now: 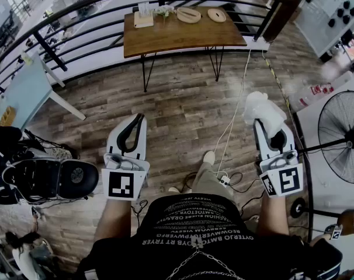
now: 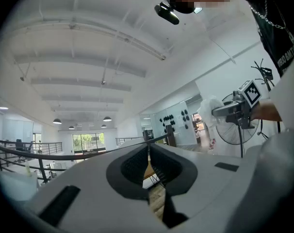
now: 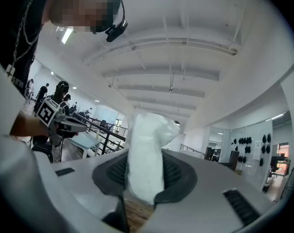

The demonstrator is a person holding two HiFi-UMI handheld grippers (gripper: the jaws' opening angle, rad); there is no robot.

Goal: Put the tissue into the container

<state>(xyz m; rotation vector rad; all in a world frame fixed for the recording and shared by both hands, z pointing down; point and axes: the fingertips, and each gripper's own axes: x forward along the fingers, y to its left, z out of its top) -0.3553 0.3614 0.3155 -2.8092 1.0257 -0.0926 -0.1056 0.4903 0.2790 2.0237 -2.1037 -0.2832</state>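
Note:
A crumpled white tissue point(image 1: 261, 111) sticks up from my right gripper point(image 1: 267, 125), whose jaws are shut on it. In the right gripper view the tissue point(image 3: 145, 152) fills the gap between the dark pads and rises above them. My left gripper point(image 1: 136, 120) is held at the left at about the same height, shut with nothing in it; its pads point(image 2: 137, 166) nearly meet. Both grippers point away from the person, above the wooden floor. Far ahead, a wooden table point(image 1: 165, 38) carries a small box point(image 1: 143, 19) and two round wooden dishes point(image 1: 188, 14).
A black railing point(image 1: 107, 37) runs behind the table. A standing fan point(image 1: 344, 136) and a white counter are at the right. A light blue table point(image 1: 22, 92) and black gear point(image 1: 48, 179) lie at the left. Cables point(image 1: 235, 182) trail over the floor near the person's feet.

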